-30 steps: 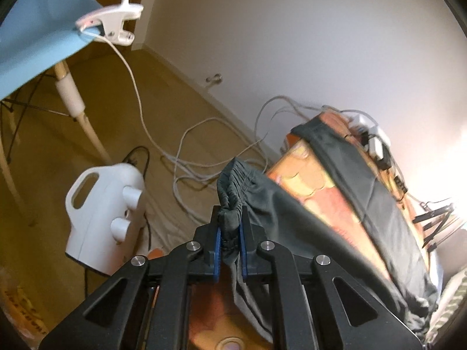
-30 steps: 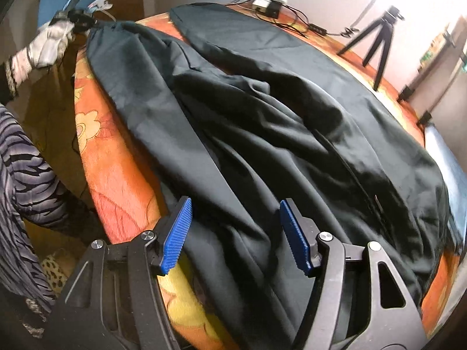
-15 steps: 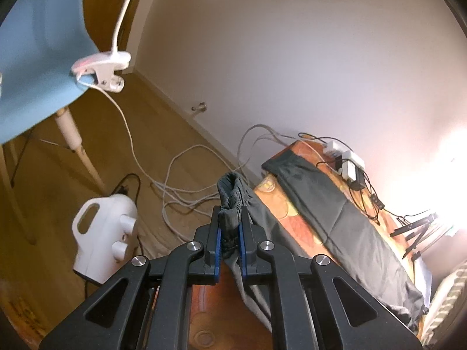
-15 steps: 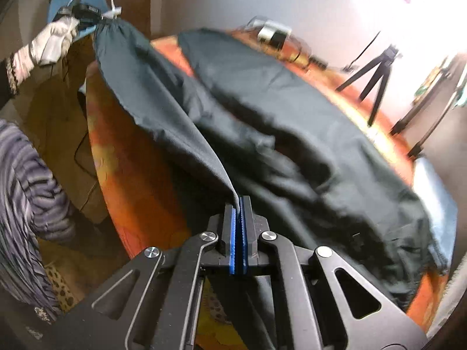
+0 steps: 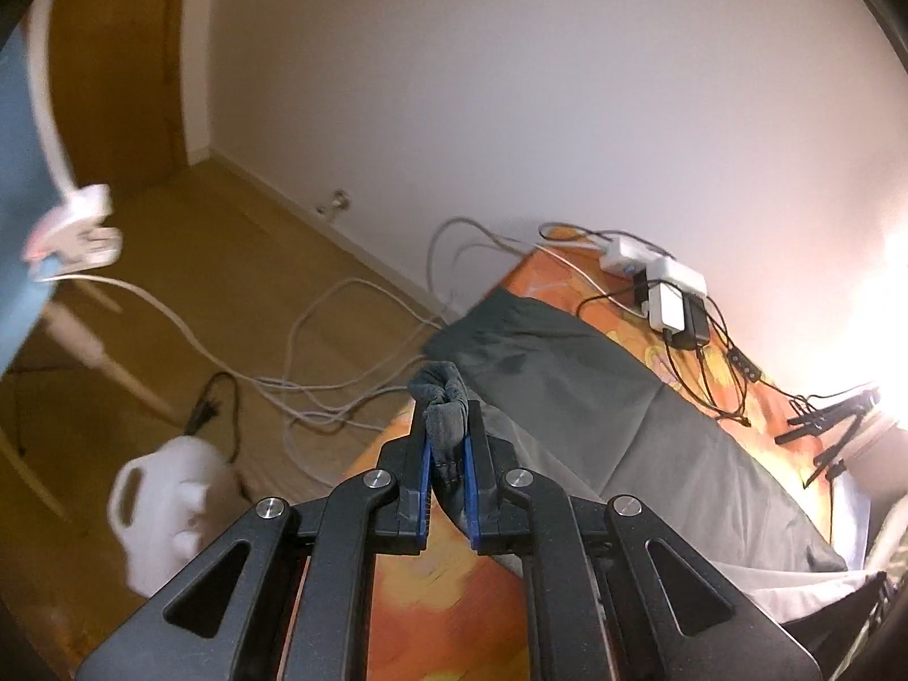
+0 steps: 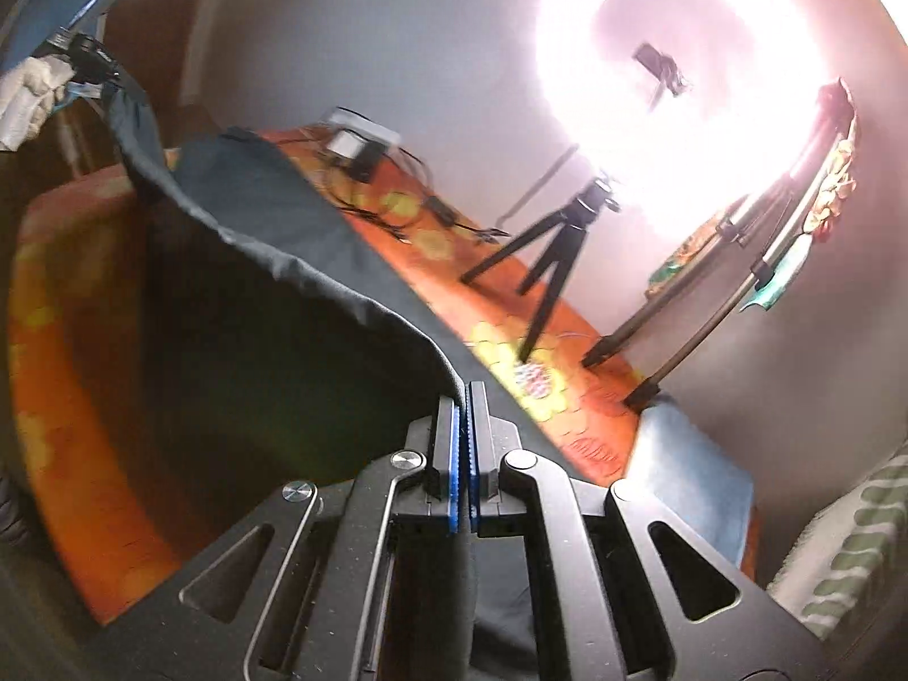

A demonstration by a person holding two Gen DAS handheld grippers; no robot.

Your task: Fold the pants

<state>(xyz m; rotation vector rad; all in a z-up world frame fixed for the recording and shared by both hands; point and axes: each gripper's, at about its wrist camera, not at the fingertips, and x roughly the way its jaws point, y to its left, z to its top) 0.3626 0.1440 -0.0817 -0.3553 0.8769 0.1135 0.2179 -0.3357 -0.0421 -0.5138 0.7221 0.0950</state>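
Pants [image 5: 624,414], dark grey, one pair: lay partly spread over an orange flower-patterned cover [image 5: 442,596], with one edge lifted clear of it and strung in the air between two handheld grippers. Left gripper [image 5: 448,442]: fingers [image 5: 423,482] pinched a bunched, gathered hem of the fabric, which poked up above the blue pads. Right gripper [image 6: 461,442]: fingers [image 6: 451,471] pressed almost together on a thin edge of the same cloth, which ran from them in a taut ridge up toward the far gripper, itself held by a hand in a pale glove [image 6: 28,96] at upper left of the right wrist view. Under the raised fabric, a dark hollow showed above the cover. At the wall end of the cover: white power adapters [image 5: 664,289] with black cables. On the cover, further along: small black tripod [image 6: 545,261]; just beyond it, taller stand legs [image 6: 709,295] below a glaring ring light [image 6: 681,74]. On the wooden floor [image 5: 238,284]: loose white cables [image 5: 318,357], a white jug-shaped appliance [image 5: 170,511], blurred. Pale blue chair [image 5: 17,181] at far left, a white clip [image 5: 74,227] fastened to its edge.
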